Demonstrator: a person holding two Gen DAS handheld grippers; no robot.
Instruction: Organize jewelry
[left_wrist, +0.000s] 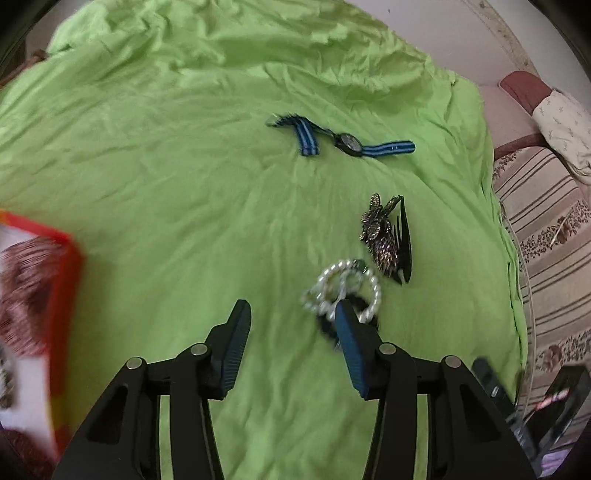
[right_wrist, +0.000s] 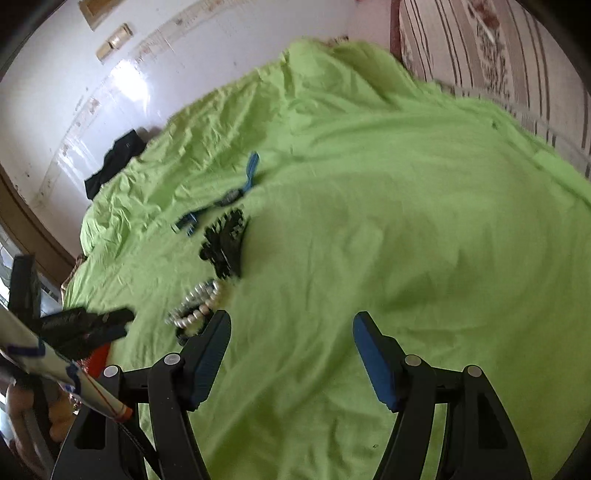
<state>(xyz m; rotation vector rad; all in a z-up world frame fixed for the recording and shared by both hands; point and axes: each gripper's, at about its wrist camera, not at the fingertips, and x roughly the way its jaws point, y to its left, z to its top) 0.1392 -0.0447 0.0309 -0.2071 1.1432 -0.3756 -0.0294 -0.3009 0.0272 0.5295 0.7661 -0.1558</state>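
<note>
On a green sheet (left_wrist: 166, 166) lie a watch with a blue striped strap (left_wrist: 347, 142), a dark ornate hair comb (left_wrist: 388, 240) and a heap of pearl bracelets (left_wrist: 341, 290). My left gripper (left_wrist: 291, 314) is open; its right fingertip (left_wrist: 347, 317) overlaps the pearl heap, the left one is over bare sheet. In the right wrist view the watch (right_wrist: 225, 197), the comb (right_wrist: 223, 245) and the pearls (right_wrist: 195, 304) lie left of centre. My right gripper (right_wrist: 291, 325) is open and empty, its left fingertip (right_wrist: 218, 325) just right of the pearls.
A red-edged box (left_wrist: 62, 295) with patterned contents sits at the left in the left wrist view. Striped floral bedding (left_wrist: 546, 229) borders the sheet on the right. The left gripper shows at the left in the right wrist view (right_wrist: 88, 325). A dark cloth (right_wrist: 114, 158) lies by the wall.
</note>
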